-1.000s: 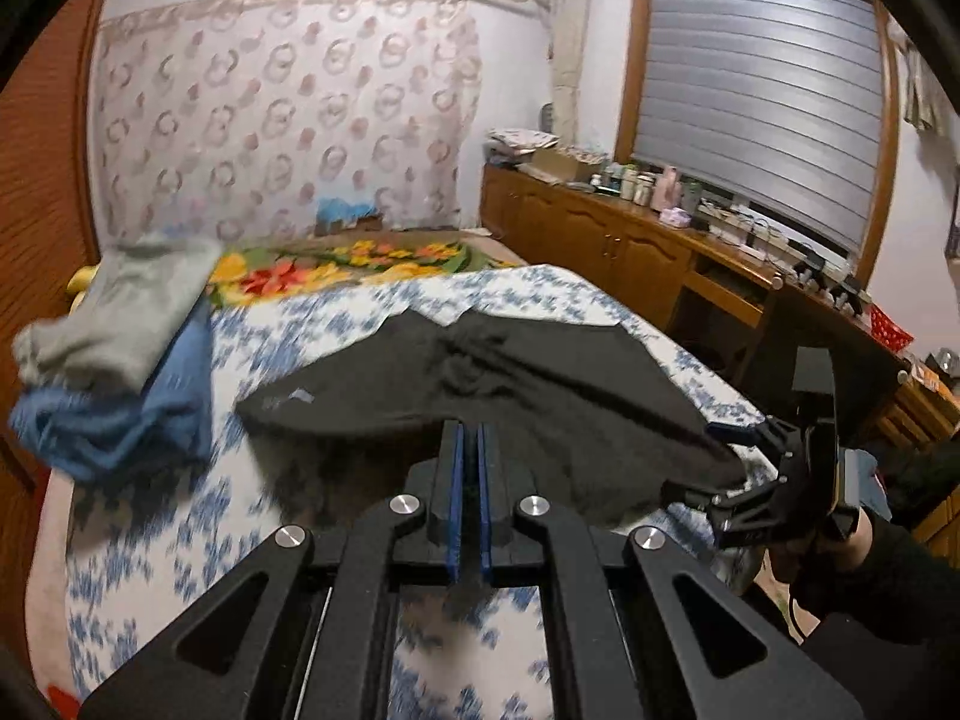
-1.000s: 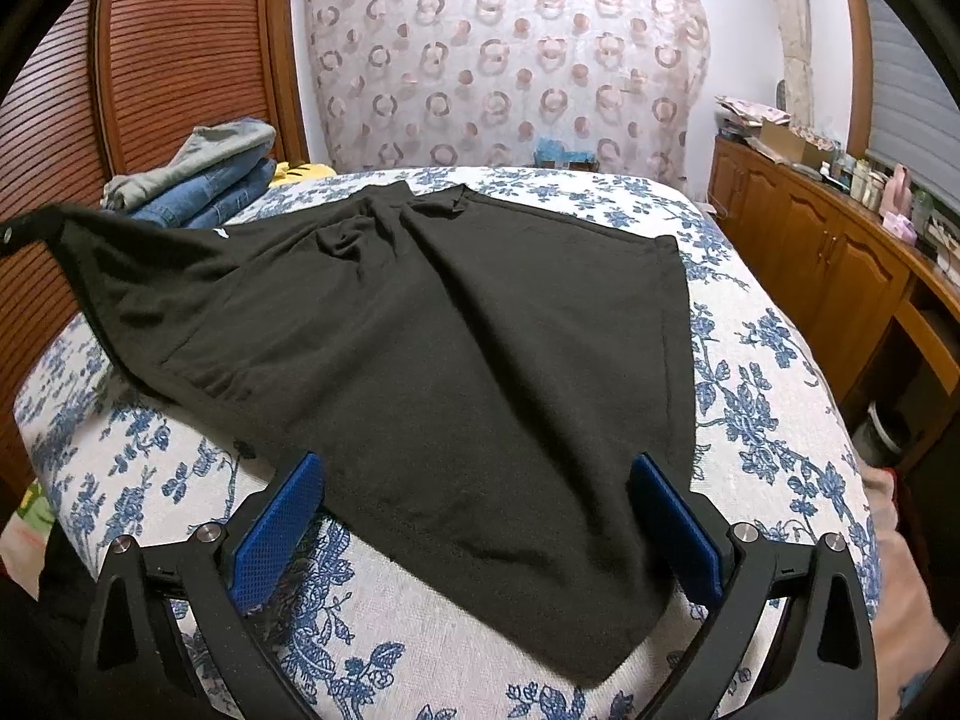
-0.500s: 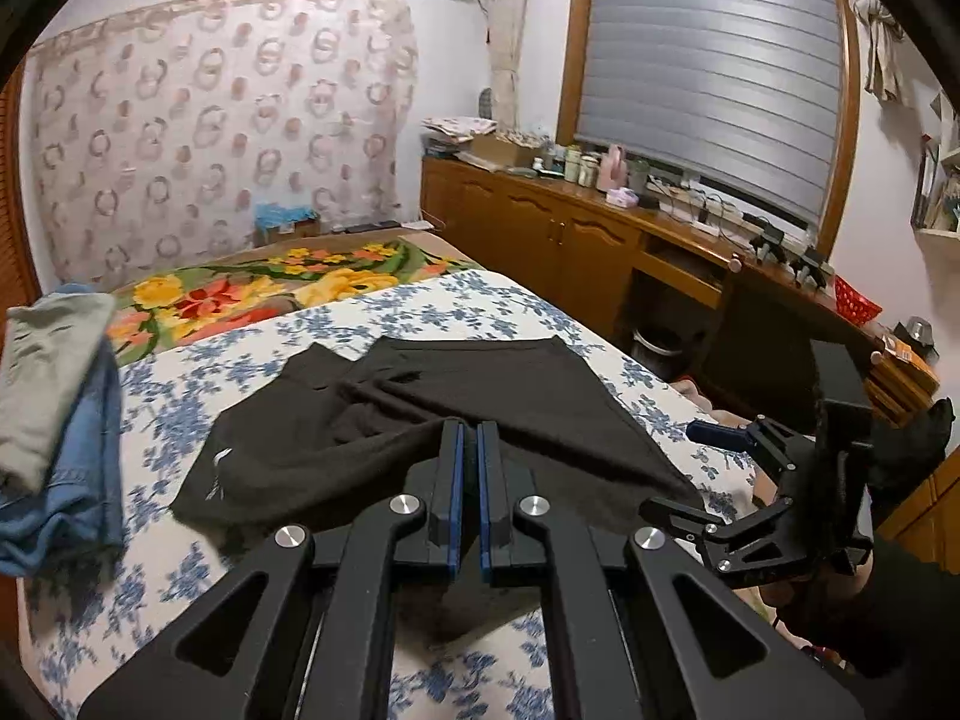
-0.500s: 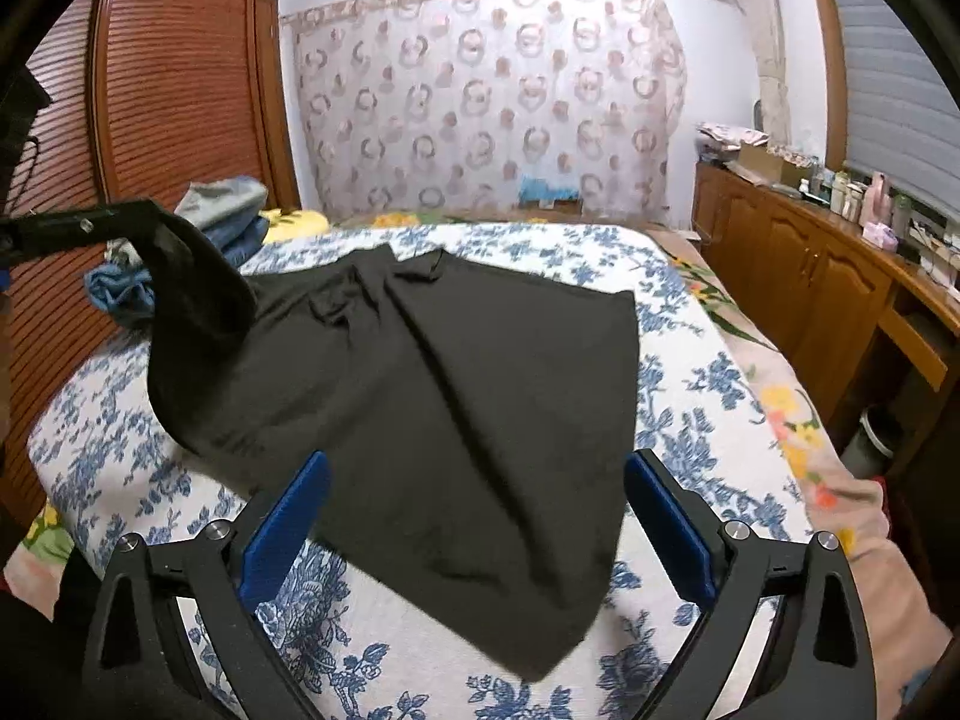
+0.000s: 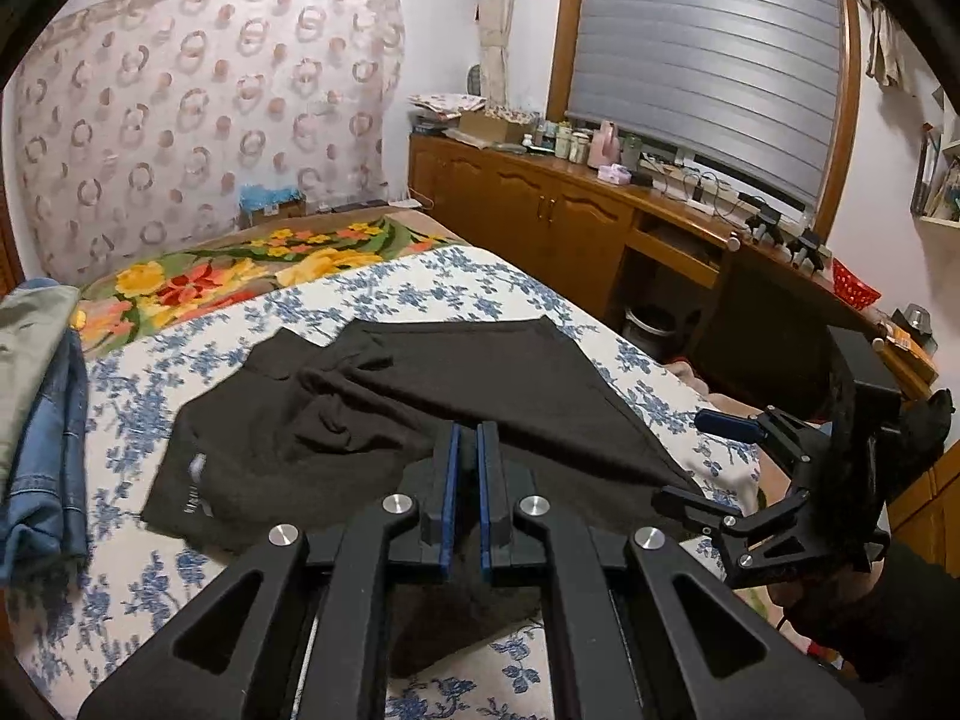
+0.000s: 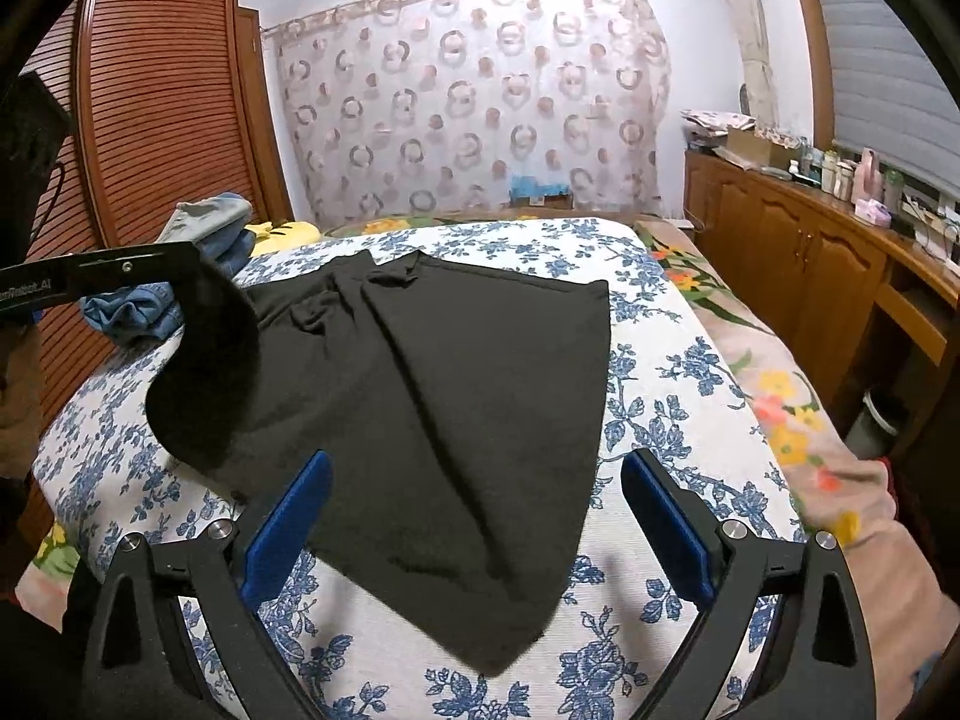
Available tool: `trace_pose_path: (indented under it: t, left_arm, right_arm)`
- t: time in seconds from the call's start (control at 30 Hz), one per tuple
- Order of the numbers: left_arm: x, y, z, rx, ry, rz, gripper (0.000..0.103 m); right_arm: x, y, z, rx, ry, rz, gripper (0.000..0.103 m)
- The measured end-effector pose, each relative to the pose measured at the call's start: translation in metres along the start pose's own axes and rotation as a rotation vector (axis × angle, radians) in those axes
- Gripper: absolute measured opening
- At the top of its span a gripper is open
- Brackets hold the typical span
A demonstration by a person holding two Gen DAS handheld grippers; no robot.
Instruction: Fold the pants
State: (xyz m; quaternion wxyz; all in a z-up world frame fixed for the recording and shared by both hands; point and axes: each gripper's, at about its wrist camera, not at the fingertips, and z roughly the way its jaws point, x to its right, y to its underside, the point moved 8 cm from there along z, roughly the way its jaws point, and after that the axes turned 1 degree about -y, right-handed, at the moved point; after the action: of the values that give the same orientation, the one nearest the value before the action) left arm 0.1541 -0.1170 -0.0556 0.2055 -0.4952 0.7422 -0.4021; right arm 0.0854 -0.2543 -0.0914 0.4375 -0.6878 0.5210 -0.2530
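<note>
Lying across the blue-flowered white bedspread [image 6: 660,420], the black soft-knit pants [image 6: 468,396] are spread partly flat, one broad panel reaching toward the near edge of the bed and a rumpled bunch of cloth gathered at the far end. Their left-hand portion is lifted off the bed: in the right wrist view it hangs in a curved, drooping fold from the left tool [image 5: 467,480], whose blue-padded fingers stand pressed close together on the fabric. In the left wrist view the cloth runs right up into those closed pads, so the grip looks secure, though the pinch point itself is hidden behind the fingers.

The right tool [image 6: 474,516] is spread wide with nothing between its blue pads [image 6: 288,516], poised just above the near corner of the garment.

As a judgement, the fold is at an early stage: one side is raised and seems meant to be carried over the flat panel, but no clean crease is laid yet. Left to do would be laying that half down, smoothing the bunched far end, and folding the length over.

Beyond the pants, a pile of blue denim and grey-green clothes [image 5: 42,420] sits at the left side of the bed, and a brown wooden cabinet run [image 5: 570,228] lines the wall on the right.
</note>
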Motion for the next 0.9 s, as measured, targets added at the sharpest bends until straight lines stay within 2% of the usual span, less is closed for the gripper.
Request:
trace_pose_path:
  t: [0.1, 0.17, 0.2, 0.23, 0.3, 0.33, 0.37, 0.4, 0.57, 0.73, 0.87, 0.9]
  left_arm:
    - [-0.005, -0.001, -0.009, 0.014, -0.029, -0.005, 0.008]
    - [-0.012, 0.000, -0.017, 0.030, -0.050, -0.020, 0.031]
    - [-0.015, 0.000, -0.020, 0.042, -0.057, -0.026, 0.036]
    - [-0.018, 0.001, -0.022, 0.048, -0.061, -0.031, 0.046]
    - [-0.024, 0.004, -0.026, 0.050, -0.066, -0.042, 0.051]
    - [-0.027, 0.005, -0.026, 0.044, -0.072, -0.048, 0.060]
    - [-0.031, 0.007, -0.028, 0.045, -0.077, -0.056, 0.076]
    - [-0.035, 0.009, -0.031, 0.058, -0.079, -0.068, 0.082]
    - [-0.058, 0.027, -0.036, 0.054, -0.126, -0.109, 0.084]
    - [-0.074, 0.053, -0.029, 0.009, -0.156, -0.145, 0.084]
    - [-0.083, 0.072, -0.024, -0.020, -0.172, -0.165, 0.084]
    - [-0.084, 0.077, -0.023, -0.028, -0.174, -0.171, 0.084]
  right_arm:
    - [0.001, 0.000, 0.001, 0.004, -0.001, 0.001, 0.097]
    - [0.002, 0.001, 0.004, 0.005, -0.004, 0.007, 0.097]
    - [0.001, 0.001, 0.004, 0.003, -0.007, 0.010, 0.097]
    - [0.001, 0.000, 0.005, 0.002, -0.010, 0.012, 0.097]
    - [-0.001, 0.000, 0.006, 0.002, -0.009, 0.007, 0.097]
    - [-0.002, -0.001, 0.006, 0.002, -0.009, 0.005, 0.097]
    - [-0.003, -0.002, 0.006, 0.002, -0.009, 0.003, 0.097]
    - [-0.004, -0.002, 0.006, 0.003, -0.010, 0.001, 0.097]
    - [-0.013, -0.008, 0.009, 0.004, -0.026, -0.025, 0.094]
    - [-0.026, -0.018, 0.015, -0.012, -0.084, -0.041, 0.074]
    - [-0.041, -0.025, 0.024, -0.027, -0.120, -0.077, 0.064]
    - [-0.046, -0.025, 0.028, -0.036, -0.133, -0.089, 0.059]
